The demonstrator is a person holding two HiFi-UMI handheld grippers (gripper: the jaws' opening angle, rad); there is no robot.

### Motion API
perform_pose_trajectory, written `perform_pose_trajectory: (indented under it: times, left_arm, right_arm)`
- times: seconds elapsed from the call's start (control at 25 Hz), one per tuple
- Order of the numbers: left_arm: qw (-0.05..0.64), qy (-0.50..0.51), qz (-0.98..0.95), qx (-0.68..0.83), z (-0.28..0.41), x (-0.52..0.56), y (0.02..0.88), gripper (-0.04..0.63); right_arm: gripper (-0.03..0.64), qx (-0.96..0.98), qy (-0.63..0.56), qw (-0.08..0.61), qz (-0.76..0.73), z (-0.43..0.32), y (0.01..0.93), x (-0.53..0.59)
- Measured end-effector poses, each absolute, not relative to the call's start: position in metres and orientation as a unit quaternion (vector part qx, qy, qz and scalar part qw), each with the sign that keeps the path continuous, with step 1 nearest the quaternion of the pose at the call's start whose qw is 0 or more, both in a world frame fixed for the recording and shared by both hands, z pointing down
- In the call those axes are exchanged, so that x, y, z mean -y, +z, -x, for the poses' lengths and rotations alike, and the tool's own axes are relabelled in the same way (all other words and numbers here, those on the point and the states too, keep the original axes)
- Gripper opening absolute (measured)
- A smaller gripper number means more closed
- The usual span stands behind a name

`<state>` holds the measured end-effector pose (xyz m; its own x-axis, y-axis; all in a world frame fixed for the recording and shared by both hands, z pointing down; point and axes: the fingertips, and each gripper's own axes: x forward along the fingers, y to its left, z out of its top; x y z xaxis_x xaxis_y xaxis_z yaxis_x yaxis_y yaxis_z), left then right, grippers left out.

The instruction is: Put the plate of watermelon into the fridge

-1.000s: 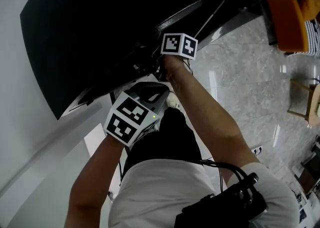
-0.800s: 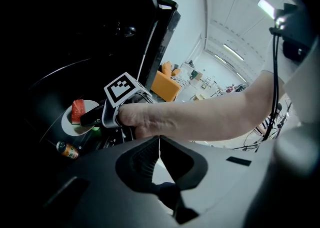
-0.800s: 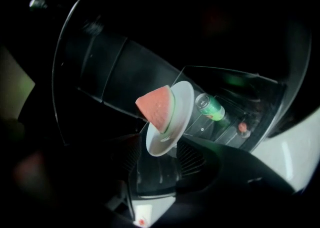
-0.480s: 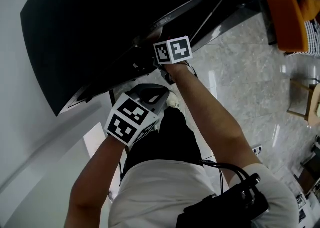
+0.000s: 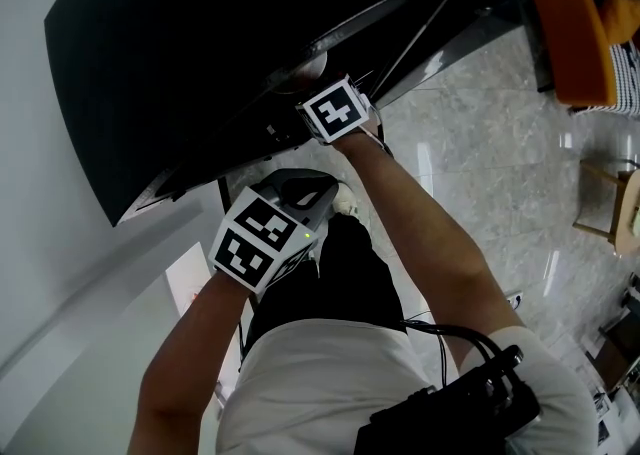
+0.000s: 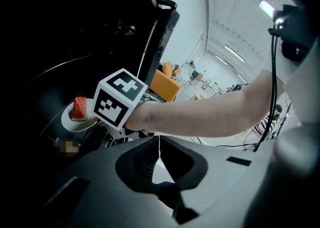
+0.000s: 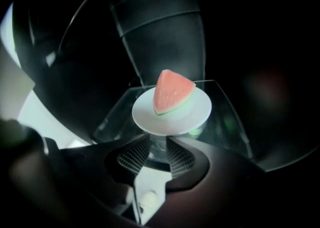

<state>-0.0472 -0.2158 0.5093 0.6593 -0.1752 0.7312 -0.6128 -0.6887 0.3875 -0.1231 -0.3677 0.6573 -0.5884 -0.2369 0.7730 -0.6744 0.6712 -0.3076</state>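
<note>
Round white plate (image 7: pixel 172 116) with red watermelon wedge (image 7: pixel 172 91) sits mid-frame on clear glass fridge shelf (image 7: pixel 227 122); right gripper (image 7: pixel 157 152), jaws partly apart after just closing, holds nothing; left gripper (image 6: pixel 159 144) pinched together, empty; withdraw straight, don't nudge rim.

1 white plate (image 7: pixel 172 114), 1 watermelon wedge (image 7: pixel 172 91), 2 grippers: left gripper (image 6: pixel 159 147), right gripper (image 7: pixel 157 147), 1 dark fridge (image 5: pixel 250 43), 1 glass shelf (image 7: pixel 227 119), 1 orange seat (image 5: pixel 572 28), 1 person (image 5: pixel 330 373).

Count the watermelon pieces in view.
1. The watermelon wedge lies on the white plate, which rests on the glass shelf. The dark interior around it could hide others.
</note>
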Motion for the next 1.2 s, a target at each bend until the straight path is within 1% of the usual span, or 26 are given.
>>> perform_pose_trajectory:
  times: [0.04, 0.08, 0.16, 0.68, 1.0, 1.2]
  left_arm:
    - [0.320, 0.342, -0.853, 0.232, 0.048, 0.216, 0.509, 0.013]
    - [0.320, 0.342, -0.852, 0.233, 0.048, 0.216, 0.509, 0.014]
    - [0.321, 0.343, -0.851, 0.234, 0.049, 0.216, 0.509, 0.012]
    - [0.323, 0.339, -0.852, 0.234, 0.043, 0.214, 0.506, 0.013]
    - [0.318, 0.333, -0.856, 0.235, 0.032, 0.200, 0.494, 0.013]
    - [0.304, 0.325, -0.865, 0.233, 0.025, 0.181, 0.478, 0.014]
  right_arm:
    - [0.110, 0.830, 0.291, 0.392, -0.268, 0.119, 0.662, 0.363]
    - [0.107, 0.824, 0.288, 0.411, -0.264, 0.115, 0.665, 0.359]
    - [0.107, 0.819, 0.289, 0.422, -0.259, 0.112, 0.667, 0.356]
    - [0.107, 0.824, 0.308, 0.403, -0.252, 0.105, 0.660, 0.345]
    - [0.107, 0.832, 0.281, 0.398, -0.264, 0.090, 0.641, 0.337]
    - [0.083, 0.836, 0.266, 0.394, -0.273, 0.074, 0.622, 0.319]
